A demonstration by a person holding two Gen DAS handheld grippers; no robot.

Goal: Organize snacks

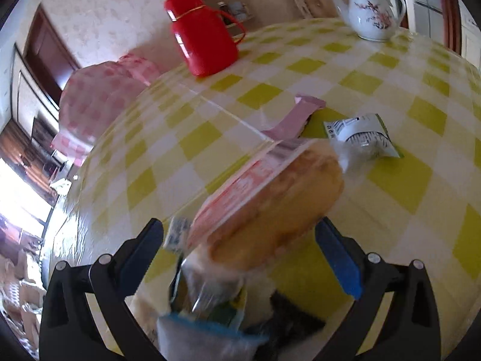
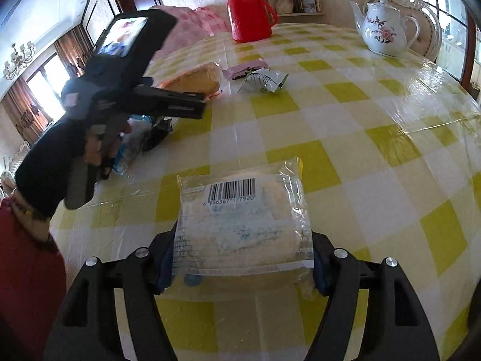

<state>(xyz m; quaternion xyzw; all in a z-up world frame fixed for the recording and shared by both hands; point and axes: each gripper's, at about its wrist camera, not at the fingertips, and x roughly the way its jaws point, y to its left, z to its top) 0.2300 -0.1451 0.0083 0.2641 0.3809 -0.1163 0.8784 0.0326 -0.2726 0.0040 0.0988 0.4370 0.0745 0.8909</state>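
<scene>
In the left wrist view my left gripper is open, its fingers either side of a wrapped golden bread snack with a red-printed edge; whether it touches is unclear. Other packets lie under it. A pink packet and a green-white packet lie beyond. In the right wrist view my right gripper is shut on a clear barcode-labelled bun packet just above the table. The left gripper shows at left, over the bread, with the pink and green-white packets nearby.
The table has a yellow-and-white checked cloth under plastic. A red thermos jug and a white flowered teapot stand at the far side. A pink-checked chair cover is beyond the left edge.
</scene>
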